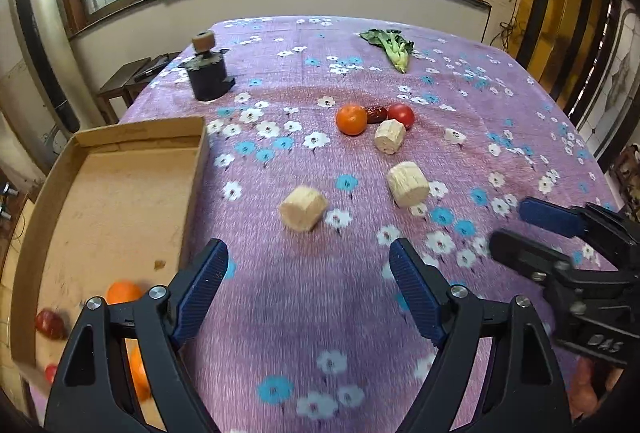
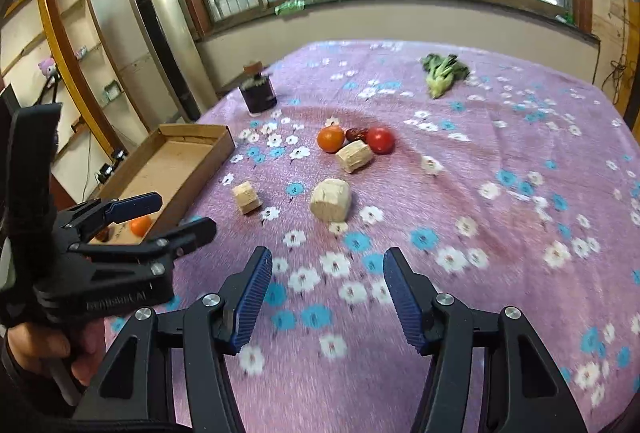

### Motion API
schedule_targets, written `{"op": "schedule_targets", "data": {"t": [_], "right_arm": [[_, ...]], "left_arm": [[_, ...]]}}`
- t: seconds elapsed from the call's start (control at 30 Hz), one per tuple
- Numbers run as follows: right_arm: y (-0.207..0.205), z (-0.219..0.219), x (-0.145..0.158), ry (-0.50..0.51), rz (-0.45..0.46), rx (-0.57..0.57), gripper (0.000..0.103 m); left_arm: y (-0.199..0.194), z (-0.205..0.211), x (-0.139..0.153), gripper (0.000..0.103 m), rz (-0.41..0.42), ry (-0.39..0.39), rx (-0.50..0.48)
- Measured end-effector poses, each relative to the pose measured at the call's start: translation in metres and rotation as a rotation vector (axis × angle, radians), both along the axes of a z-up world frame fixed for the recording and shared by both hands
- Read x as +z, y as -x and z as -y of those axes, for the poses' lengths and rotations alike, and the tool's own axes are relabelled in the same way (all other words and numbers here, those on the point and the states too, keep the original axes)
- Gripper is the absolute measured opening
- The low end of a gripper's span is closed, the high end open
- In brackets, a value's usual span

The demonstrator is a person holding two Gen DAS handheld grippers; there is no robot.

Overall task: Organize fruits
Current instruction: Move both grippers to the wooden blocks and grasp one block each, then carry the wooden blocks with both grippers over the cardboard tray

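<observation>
An orange (image 1: pixel 351 119) (image 2: pixel 330 139), a dark red date (image 1: pixel 376 113) (image 2: pixel 357 133) and a red tomato (image 1: pixel 401 115) (image 2: pixel 380 140) lie together mid-table on the purple flowered cloth. A cardboard tray (image 1: pixel 192 193) (image 2: pixel 216 149) at the left holds an orange (image 1: pixel 123 292) (image 2: pixel 141 225) and small red fruits (image 1: pixel 50 324). My left gripper (image 1: pixel 308 265) is open and empty above the cloth beside the tray; it also shows in the right wrist view (image 2: pixel 182 213). My right gripper (image 2: pixel 328 265) is open and empty; it also shows in the left wrist view (image 1: pixel 508 229).
Three pale cut cylinders (image 1: pixel 303 208) (image 1: pixel 407 184) (image 1: pixel 389 136) lie on the cloth near the fruit. A green leafy vegetable (image 1: pixel 394 47) (image 2: pixel 442 73) lies at the far side. A dark jar with a cork top (image 1: pixel 208 71) (image 2: pixel 258 93) stands far left.
</observation>
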State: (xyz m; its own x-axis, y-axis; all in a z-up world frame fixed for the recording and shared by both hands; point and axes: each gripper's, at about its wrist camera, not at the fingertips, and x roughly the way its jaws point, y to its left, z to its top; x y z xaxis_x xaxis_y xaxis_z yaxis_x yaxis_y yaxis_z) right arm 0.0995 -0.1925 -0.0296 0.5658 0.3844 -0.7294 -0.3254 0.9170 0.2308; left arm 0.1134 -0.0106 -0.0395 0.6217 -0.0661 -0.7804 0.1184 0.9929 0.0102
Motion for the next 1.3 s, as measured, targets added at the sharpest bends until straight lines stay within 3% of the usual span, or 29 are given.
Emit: {"op": "schedule_targets", "data": {"t": [0.07, 0.13, 0.3, 0.5, 0.57, 0.6, 0.63, 0.67, 0.77, 1.3], "right_arm": [[-0.018, -0.01, -0.009, 0.012, -0.02, -0.001, 0.055], [-0.034, -0.018, -0.017, 0.02, -0.039, -0.002, 0.052], [-0.07, -0.03, -0.042, 0.044, -0.093, -0.011, 0.051], [-0.088, -0.037, -0.057, 0.006, -0.132, 0.013, 0.051], [-0.087, -0.042, -0.056, 0.019, -0.123, 0.028, 0.045], [-0.085, -0.044, -0.056, 0.011, -0.129, 0.041, 0.04], [-0.083, -0.045, -0.055, 0.024, -0.122, 0.036, 0.04], [-0.08, -0.046, -0.054, 0.04, -0.112, 0.033, 0.04], [-0.07, -0.042, -0.047, 0.027, -0.097, 0.03, 0.04], [0.009, 0.006, 0.007, -0.02, 0.01, -0.042, 0.04]], "left_arm": [[-0.011, 0.002, -0.007, 0.083, -0.008, -0.027, 0.001], [-0.022, 0.002, -0.013, 0.075, -0.022, -0.045, 0.012], [-0.045, -0.005, -0.032, 0.075, -0.066, -0.048, 0.018], [-0.061, -0.011, -0.051, 0.068, -0.108, -0.032, 0.022], [-0.061, -0.008, -0.052, 0.066, -0.092, -0.032, 0.01], [-0.061, -0.007, -0.051, 0.057, -0.085, -0.03, 0.001], [-0.062, -0.006, -0.051, 0.04, -0.086, -0.014, -0.012], [-0.062, -0.004, -0.049, 0.034, -0.086, 0.004, -0.026], [-0.057, 0.007, -0.047, 0.033, -0.072, -0.049, -0.041], [0.012, -0.01, -0.014, 0.033, -0.016, 0.068, -0.007]]}}
